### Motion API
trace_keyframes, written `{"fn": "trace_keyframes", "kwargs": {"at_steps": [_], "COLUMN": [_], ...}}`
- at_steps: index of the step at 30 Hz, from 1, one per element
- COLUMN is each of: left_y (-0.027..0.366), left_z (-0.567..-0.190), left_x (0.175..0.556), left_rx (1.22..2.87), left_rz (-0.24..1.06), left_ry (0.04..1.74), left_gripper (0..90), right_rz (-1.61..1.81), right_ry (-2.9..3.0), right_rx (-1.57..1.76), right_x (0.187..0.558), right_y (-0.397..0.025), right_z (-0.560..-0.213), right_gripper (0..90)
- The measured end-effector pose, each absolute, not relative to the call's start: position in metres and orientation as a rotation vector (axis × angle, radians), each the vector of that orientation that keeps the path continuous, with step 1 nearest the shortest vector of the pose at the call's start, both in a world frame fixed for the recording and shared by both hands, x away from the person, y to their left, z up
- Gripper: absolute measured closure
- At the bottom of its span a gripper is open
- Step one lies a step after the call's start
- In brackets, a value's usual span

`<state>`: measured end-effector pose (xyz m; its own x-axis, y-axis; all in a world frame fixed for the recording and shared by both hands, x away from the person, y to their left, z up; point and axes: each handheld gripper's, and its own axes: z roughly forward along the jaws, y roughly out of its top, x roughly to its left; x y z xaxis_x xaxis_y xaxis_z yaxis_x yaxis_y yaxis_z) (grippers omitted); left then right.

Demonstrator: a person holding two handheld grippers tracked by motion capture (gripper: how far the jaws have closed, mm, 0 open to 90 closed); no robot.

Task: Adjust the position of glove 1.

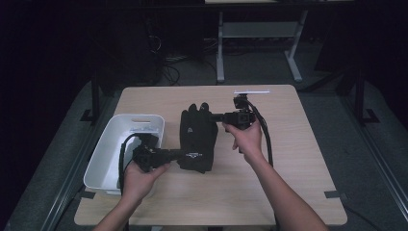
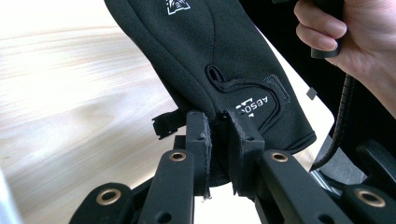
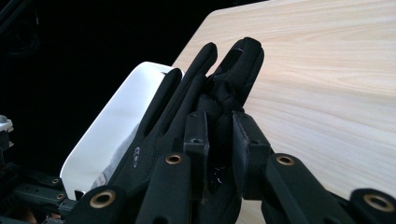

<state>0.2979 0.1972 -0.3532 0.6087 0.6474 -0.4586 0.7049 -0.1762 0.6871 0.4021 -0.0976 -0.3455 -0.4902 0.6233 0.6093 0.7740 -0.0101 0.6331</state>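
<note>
Left gripper view, glove cuff lettering, clamped

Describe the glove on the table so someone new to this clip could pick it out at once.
On the light wooden table, look just right of the white bin at its left edge. The black glove lies there, fingers pointing away, pinched at the cuff by the left tool and at the fingers by the right tool. It bears small white printing.

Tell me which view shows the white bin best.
The high view: the whole bin sits at the table's left edge, beside the glove, with the left gripper over its near right corner. The right gripper view shows one rim; the left gripper view catches at most a pale sliver.
</note>
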Motion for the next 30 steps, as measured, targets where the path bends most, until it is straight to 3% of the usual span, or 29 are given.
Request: {"fn": "trace_keyframes", "kwargs": {"at_steps": [30], "left_y": [0.241], "left_z": [-0.339], "left_x": [0.292], "left_rx": [1.853], "left_rz": [-0.028], "left_ry": [1.131], "left_gripper": [80.2], "right_rz": [-1.521], "right_ry": [-2.108], "right_rx": [-1.393], "right_x": [0.417], "right_y": [-0.046], "right_z": [-0.334], "right_gripper": [76.7]}}
